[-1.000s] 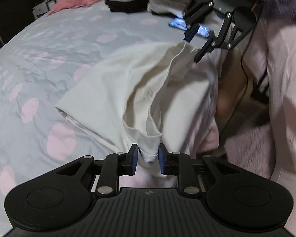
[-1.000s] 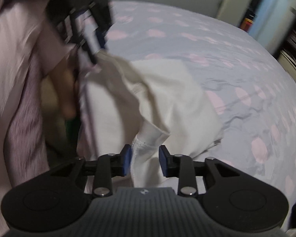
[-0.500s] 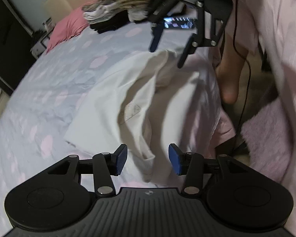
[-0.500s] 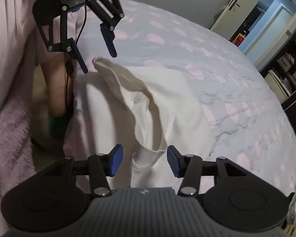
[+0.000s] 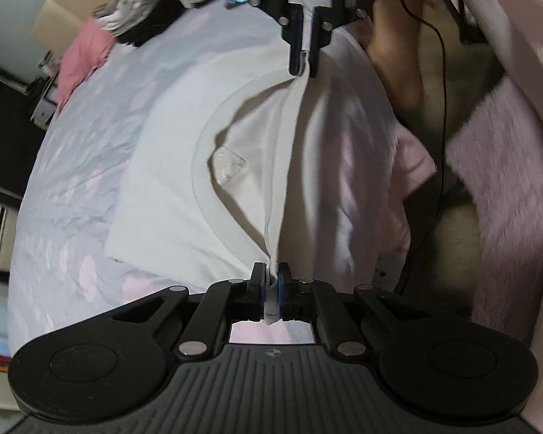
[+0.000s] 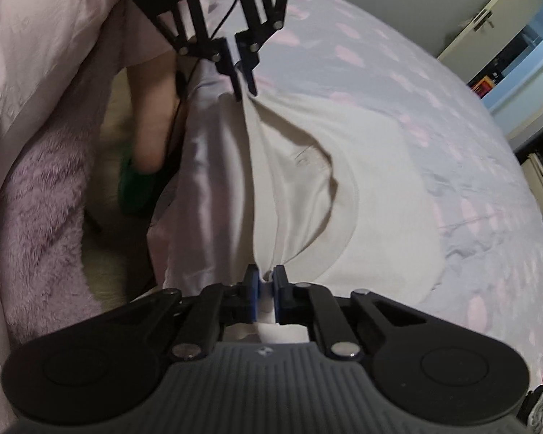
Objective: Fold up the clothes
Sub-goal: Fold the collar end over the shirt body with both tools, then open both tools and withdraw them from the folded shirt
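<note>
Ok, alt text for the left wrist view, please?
Left gripper shut on the edge of a white T-shirt, pulled taut toward the right gripper clamping the far end. The shirt lies on a bed with pink-spotted grey bedding.

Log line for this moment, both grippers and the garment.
left gripper: shut on cream cotton T-shirt edge | right gripper: shut on same edge | edge taut between them | shirt body on pink-spotted bedsheet

I see the white shirt (image 5: 170, 195) as soft, matt knit cloth with a smooth ribbed collar. My left tool (image 5: 270, 291) and right tool (image 6: 266, 291) look like matt black plastic with blue pads and shiny metal pivot pins. The bed sheet (image 6: 452, 115) is thin, creased matt cloth. A fluffy pink blanket (image 5: 506, 188) has a rough pile.
</note>
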